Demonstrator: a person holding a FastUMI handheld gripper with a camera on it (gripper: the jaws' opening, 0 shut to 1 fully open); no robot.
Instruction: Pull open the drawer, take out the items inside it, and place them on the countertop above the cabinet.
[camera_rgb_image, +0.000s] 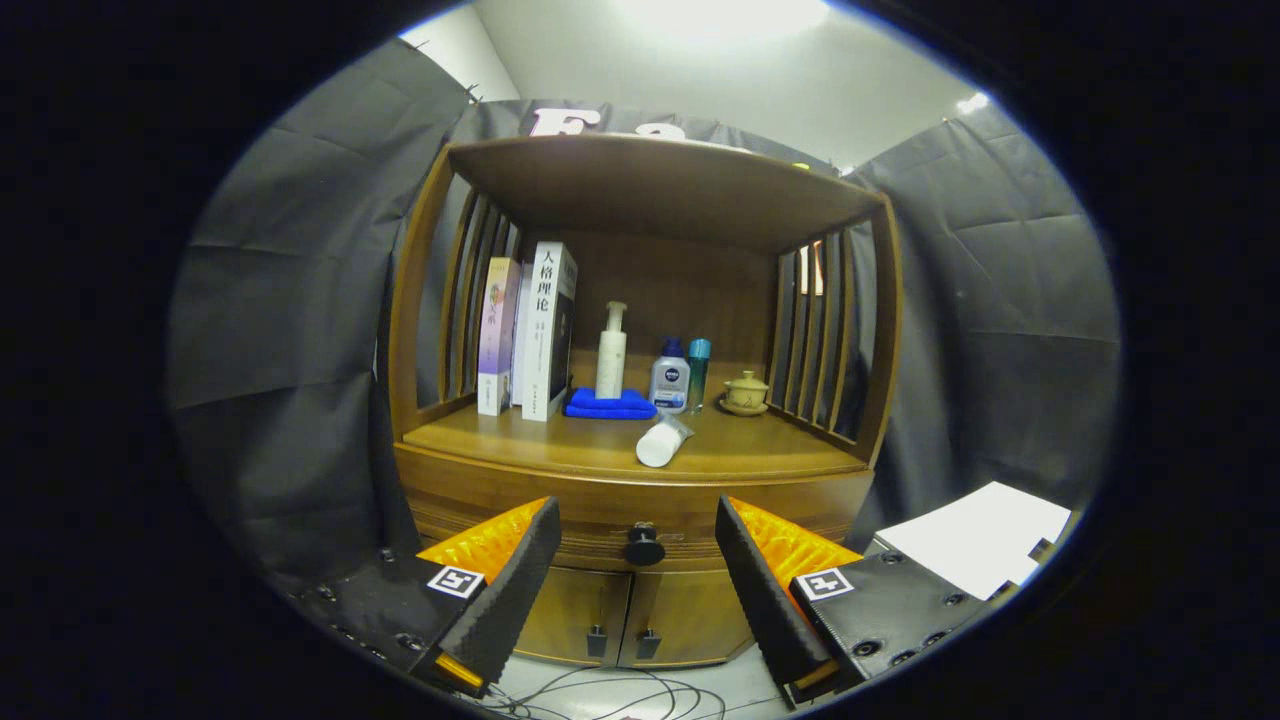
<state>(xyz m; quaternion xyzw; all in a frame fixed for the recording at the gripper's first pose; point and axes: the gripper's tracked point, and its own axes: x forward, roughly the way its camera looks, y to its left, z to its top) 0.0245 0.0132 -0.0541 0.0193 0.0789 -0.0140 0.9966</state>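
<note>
Gripper (638, 580): two wedge-shaped fingers (510, 590) with ribbed inner faces, set wide apart; each black mount carries a square black-and-white marker (455, 581) and screws (865, 647)

dark cloth walls (280, 330), white ceiling w/ bright light (720, 15), pale floor (700, 690).

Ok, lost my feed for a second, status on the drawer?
Gripper open, knob between fingers. Wooden cabinet drawer shut, round black knob untouched. Nothing in the way.

Book spine (553, 325): "人格理论"; other print too small to read.
</note>
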